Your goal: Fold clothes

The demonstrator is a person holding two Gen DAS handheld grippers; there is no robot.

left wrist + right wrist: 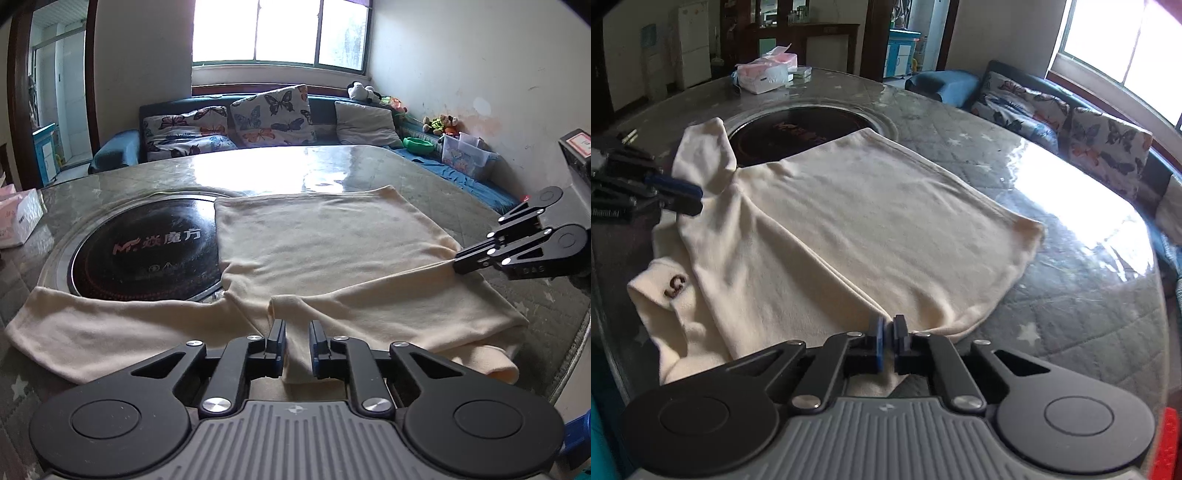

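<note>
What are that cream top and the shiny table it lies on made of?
The top looks like soft knit fabric, perhaps cotton or fleece: matte, slightly fuzzy, draping in soft folds, with hemmed edges. The table seems to have a glossy clear cover, glass or plastic, over quilted star-print cloth: it mirrors the window glare, and the stitching shows through.

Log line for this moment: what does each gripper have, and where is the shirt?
left gripper: shut on collar | right gripper: shut on shirt edge | cream shirt: spread on table, partly over black cooktop
</note>
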